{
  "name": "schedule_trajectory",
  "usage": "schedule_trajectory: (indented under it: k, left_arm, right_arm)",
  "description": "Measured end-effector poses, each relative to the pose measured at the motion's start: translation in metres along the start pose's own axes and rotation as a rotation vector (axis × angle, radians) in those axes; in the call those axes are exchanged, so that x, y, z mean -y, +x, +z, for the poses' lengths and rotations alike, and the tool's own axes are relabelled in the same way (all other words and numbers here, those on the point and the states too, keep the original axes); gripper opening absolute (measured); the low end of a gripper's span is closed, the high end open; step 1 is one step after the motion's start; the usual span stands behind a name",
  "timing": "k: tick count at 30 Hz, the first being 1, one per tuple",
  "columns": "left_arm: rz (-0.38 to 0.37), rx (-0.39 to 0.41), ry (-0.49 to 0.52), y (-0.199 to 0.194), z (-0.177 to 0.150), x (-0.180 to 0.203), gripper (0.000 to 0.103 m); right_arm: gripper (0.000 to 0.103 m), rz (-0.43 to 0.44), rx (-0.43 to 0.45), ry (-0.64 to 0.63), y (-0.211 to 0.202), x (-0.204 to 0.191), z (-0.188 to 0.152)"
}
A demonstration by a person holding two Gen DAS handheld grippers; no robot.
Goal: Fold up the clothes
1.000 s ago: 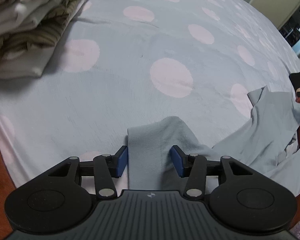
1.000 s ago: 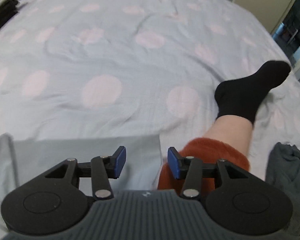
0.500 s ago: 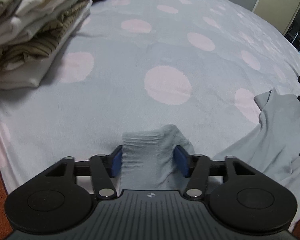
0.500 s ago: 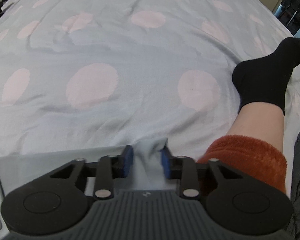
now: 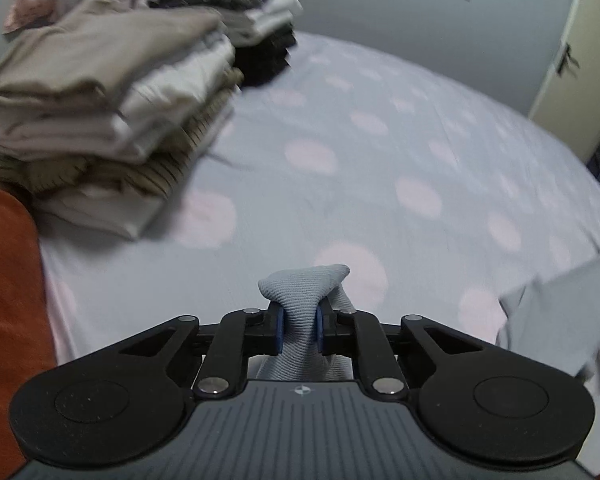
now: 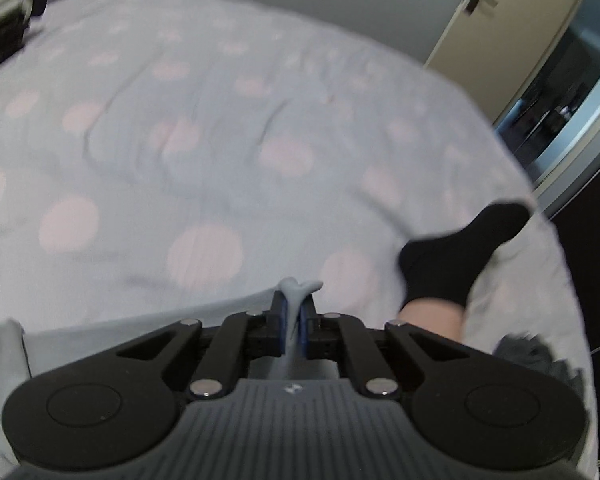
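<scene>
My left claw (image 5: 299, 326) is closing, its pads already clamped on a bunched ribbed end of the grey garment (image 5: 305, 286). My right claw (image 6: 294, 320) is closing too, pinching a thin edge of the same garment (image 6: 140, 320), which trails down onto the spotted bed (image 6: 204, 152). Gripping two separate points lets me spread the cloth flat for folding. A folded stack (image 5: 100, 120) waits at the left.
</scene>
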State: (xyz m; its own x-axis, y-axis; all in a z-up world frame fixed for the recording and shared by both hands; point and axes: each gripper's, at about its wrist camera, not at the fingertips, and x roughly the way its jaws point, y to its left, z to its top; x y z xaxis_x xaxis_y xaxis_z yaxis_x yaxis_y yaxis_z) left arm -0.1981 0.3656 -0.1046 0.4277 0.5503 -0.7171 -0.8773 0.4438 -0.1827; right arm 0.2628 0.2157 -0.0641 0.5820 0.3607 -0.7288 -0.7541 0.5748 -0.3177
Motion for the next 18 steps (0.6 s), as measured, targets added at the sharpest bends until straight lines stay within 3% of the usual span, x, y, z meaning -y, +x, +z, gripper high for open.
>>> schedule_trajectory:
  k: [6,12,18]
  left_arm:
    - [0.047,0.125,-0.045,-0.018,0.042,-0.015,0.016]
    - [0.078,0.214,-0.137,-0.027,0.084,-0.03,0.016]
    - [0.147,0.197,-0.131,-0.003,0.117,-0.032,0.015]
  right_arm:
    - [0.007,-0.132,0.147,0.037,-0.045,0.022,0.044]
    - [0.007,-0.265,0.223,0.125,-0.061,0.059,0.086]
    - [0.007,-0.381,0.237,0.181,-0.045,0.089,0.112]
